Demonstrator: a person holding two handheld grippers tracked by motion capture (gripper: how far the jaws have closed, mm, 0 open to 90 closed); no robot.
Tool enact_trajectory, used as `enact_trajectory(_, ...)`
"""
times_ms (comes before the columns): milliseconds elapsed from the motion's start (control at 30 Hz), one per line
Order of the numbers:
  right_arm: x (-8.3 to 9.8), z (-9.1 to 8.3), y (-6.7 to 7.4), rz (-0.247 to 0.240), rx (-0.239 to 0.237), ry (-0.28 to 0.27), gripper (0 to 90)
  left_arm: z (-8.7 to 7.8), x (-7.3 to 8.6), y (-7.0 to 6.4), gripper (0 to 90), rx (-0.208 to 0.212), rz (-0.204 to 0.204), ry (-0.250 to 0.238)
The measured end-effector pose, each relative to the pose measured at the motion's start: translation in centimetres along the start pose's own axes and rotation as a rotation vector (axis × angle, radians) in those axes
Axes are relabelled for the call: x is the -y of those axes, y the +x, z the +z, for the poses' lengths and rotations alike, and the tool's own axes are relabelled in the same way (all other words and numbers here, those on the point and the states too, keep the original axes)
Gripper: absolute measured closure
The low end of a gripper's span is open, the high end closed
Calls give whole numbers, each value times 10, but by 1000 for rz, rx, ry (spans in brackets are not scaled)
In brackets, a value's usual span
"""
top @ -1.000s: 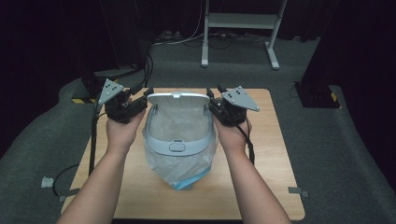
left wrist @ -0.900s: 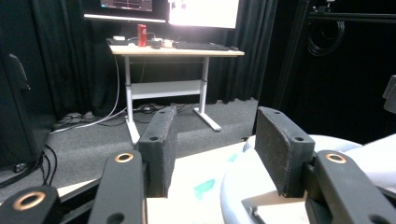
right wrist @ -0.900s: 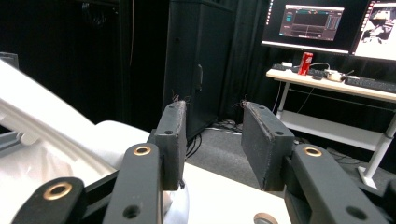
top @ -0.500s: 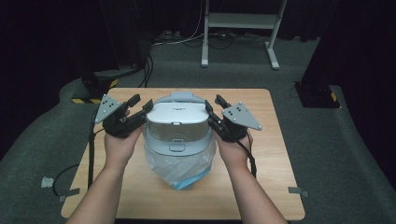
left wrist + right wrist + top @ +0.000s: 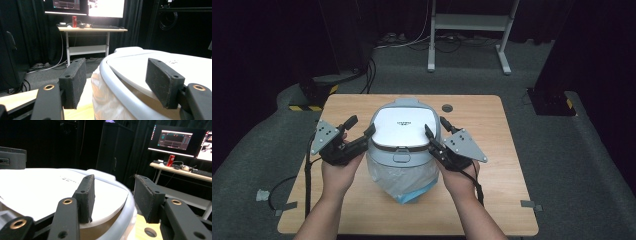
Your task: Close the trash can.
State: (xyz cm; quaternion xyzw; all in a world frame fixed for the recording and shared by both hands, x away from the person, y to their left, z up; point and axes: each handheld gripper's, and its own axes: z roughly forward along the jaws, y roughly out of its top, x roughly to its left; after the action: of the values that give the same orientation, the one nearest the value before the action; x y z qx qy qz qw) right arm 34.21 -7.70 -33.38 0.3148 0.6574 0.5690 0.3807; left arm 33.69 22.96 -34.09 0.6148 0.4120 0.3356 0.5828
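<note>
So this is the lid-closing bit on a small lidded trash bin (image 5: 402,150) sitting mid-table (image 5: 492,200), with a white bag liner (image 5: 399,182) puffing out under the rim. The left gripper (image 5: 361,135) is flanking the bin's left side and the right gripper (image 5: 435,134) its right. Both have just been opening their jaws, and both are standing spread now, each straddling the rim of the bin without the pads pressing on it.

If I were doing it, I'd be backing both hands straight out sideways, level, so a pad isn't snagging the rim or dragging the thin liner and tipping the bin.

Materials: the lid (image 5: 401,130) is looking like smooth glossy white plastic, flat-topped and roughly oval, sitting in a grey-blue ring with a small front latch. The liner is crinkly, translucent film, bluish at the bottom. The gripper pads (image 5: 76,82) are matte black, slightly scuffed rectangular blocks. The tabletop is pale wood grain with rounded corners.
</note>
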Motion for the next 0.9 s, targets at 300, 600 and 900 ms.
enact_trajectory(300,10,-2,1,54,-28,30,483,-3,7,-7,292,20,20,10)
enact_trajectory(600,12,-9,5,9,-48,56,549,-3,17,-10,326,18,4,-15)
enact_trajectory(900,13,-13,9,-5,-25,32,511,-6,14,-11,322,15,15,-8)
